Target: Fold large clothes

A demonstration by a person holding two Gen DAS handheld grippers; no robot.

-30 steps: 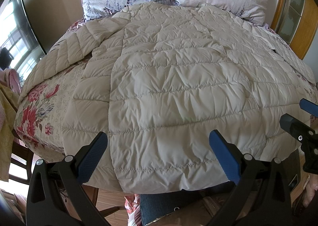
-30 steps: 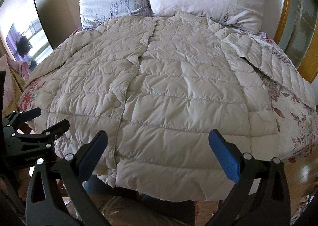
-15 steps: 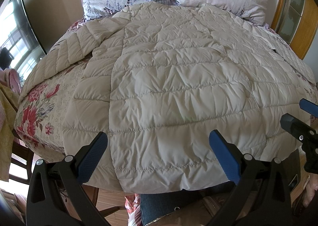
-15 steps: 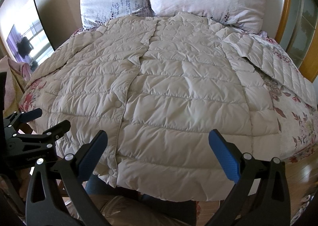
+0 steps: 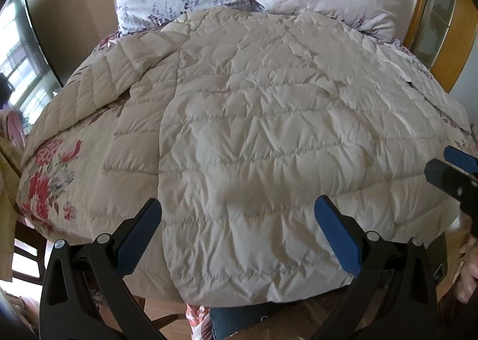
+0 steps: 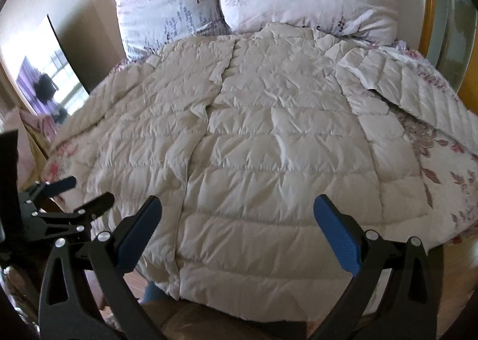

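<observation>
A large cream quilted down coat (image 5: 263,142) lies spread flat on the bed, hem toward me, collar at the pillows; it also shows in the right wrist view (image 6: 269,154). Its left sleeve (image 5: 89,94) stretches out to the left, its right sleeve (image 6: 418,94) to the right. My left gripper (image 5: 237,220) is open and empty, above the hem on the left half. My right gripper (image 6: 237,220) is open and empty, above the hem on the right half. Each gripper shows at the edge of the other's view: the right one (image 5: 451,168), the left one (image 6: 71,193).
The floral bedspread (image 5: 44,178) lies under the coat. Two pale floral pillows (image 6: 173,2) lean at the headboard. A wooden cabinet with glass doors (image 5: 442,17) stands on the right. A window (image 5: 18,71) is on the left. The wood floor (image 6: 466,253) shows below the bed edge.
Both grippers have moved forward a little over the coat's hem; the right view has shifted and blurred slightly. Both stay open and empty.
</observation>
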